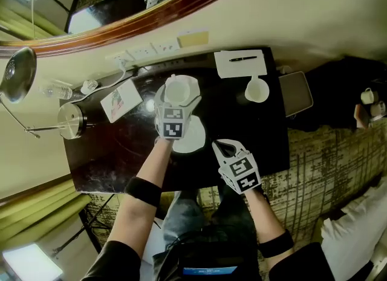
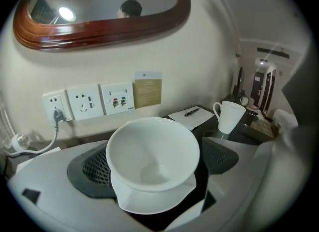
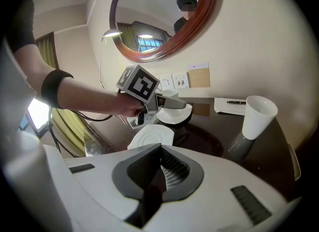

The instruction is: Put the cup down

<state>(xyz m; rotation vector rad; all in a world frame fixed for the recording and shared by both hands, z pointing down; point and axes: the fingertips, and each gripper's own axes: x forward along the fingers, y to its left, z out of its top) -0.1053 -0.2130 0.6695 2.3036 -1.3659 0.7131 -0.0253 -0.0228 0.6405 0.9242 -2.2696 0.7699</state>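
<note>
We hold the left gripper (image 1: pixel 177 101) with its jaws spread wide. The cup (image 2: pixel 152 153) stands on its saucer (image 2: pixel 154 201) right between them. The right-hand jaw is clear of the cup's wall, with a dark gap showing; at the left-hand jaw we cannot tell whether pad and cup touch. Beyond the jaws and to their right stands a mug (image 2: pixel 229 116), with a notepad (image 1: pixel 240 63) and pen (image 1: pixel 243 58) behind it. Our right gripper (image 3: pixel 160 156) has its jaws closed together on nothing. Ahead of them, on the dark desk (image 1: pixel 121 147), lies a second, bare saucer (image 3: pixel 152 137).
</note>
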